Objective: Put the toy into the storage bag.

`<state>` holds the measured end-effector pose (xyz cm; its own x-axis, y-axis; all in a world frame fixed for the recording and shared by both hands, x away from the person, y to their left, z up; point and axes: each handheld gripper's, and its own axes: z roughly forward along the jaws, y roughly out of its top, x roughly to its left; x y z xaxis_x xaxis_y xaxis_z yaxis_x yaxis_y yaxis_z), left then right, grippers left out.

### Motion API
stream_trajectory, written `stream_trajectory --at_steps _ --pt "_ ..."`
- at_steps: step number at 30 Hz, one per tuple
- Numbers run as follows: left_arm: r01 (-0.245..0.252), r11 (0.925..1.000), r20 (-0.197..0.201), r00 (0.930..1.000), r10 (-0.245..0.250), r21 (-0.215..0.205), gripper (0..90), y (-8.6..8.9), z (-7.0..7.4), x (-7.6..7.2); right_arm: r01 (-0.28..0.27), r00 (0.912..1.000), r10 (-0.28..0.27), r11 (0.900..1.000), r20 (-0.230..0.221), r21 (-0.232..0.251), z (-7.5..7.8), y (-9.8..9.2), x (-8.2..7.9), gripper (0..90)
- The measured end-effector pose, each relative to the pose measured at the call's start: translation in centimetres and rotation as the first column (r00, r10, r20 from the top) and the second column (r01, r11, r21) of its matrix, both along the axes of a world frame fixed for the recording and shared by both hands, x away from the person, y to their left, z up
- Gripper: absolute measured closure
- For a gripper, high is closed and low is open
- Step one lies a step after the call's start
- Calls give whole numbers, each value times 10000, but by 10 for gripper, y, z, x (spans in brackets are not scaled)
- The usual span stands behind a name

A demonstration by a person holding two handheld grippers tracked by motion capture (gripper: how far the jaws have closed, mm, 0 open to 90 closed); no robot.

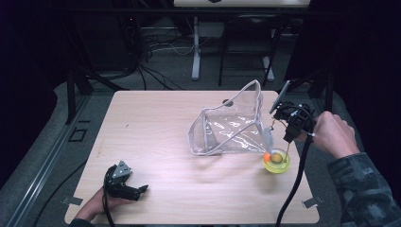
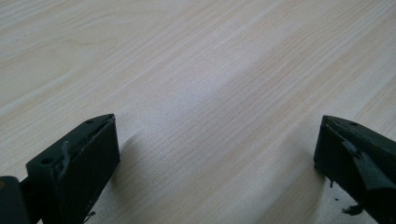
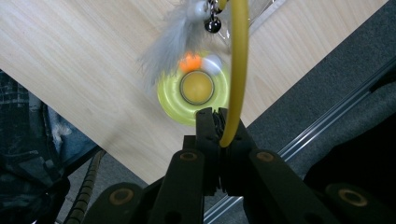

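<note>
Right gripper (image 1: pixel 289 124) is up off the table near the right edge, held by the person's right hand (image 1: pixel 333 135). Jaws are clamped on a thin yellow cord (image 3: pixel 238 70); in the right gripper view the cord runs from between the tight jaw tips up and out of the top of the picture.

Below it sits a yellow-green round toy (image 1: pixel 276 162) on the table near the right edge, roughly midway along that edge. Right gripper view looks straight down on it: flat ring with an amber centre cup (image 3: pixel 197 87), an orange ball (image 3: pixel 190 62) and a whitish one (image 3: pixel 214 63) at its rim. A grey feather tuft (image 3: pixel 173 39) and a small dark bell (image 3: pixel 213 25) hang by the cord above the toy. Feather is blurred, so I can't tell whether it touches the ring.

A clear plastic bag (image 1: pixel 231 124) stands crumpled and open right of the table's centre; its near right corner is just beside the toy. Contact unclear from the high view.

Left gripper (image 1: pixel 124 182) rests low near the front left corner of the table (image 1: pixel 156 118), in the person's left hand (image 1: pixel 97 204). Jaws spread wide, nothing between them; the left gripper view has bare wood grain between the two black tips.

Left gripper is well apart from the bag and toy.
</note>
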<state>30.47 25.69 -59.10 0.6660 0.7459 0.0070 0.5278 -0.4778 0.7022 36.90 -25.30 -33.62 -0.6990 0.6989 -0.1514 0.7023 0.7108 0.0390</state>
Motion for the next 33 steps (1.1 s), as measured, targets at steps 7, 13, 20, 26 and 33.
stream_trajectory --at_steps 7,13,20,26,33 --pt "59 10000 -82 9999 -59 20 1 0 1 0 286 9996 -286 9996 -19 6 4 -6 8 875" --pt "92 9999 -74 9999 -91 44 1 1 1 0 504 9987 -503 9986 -129 132 7 -12 16 875" --pt "59 10000 -83 9999 -59 17 1 0 1 0 809 9963 -810 9967 -277 -39 15 -17 24 876" --pt "89 10000 -74 9999 -89 37 0 1 1 0 1010 9944 -1011 9949 -294 -65 21 -21 32 875" --pt "94 9999 -74 9999 -94 37 0 1 1 0 1283 9909 -1282 9917 -409 13 24 -27 43 875"
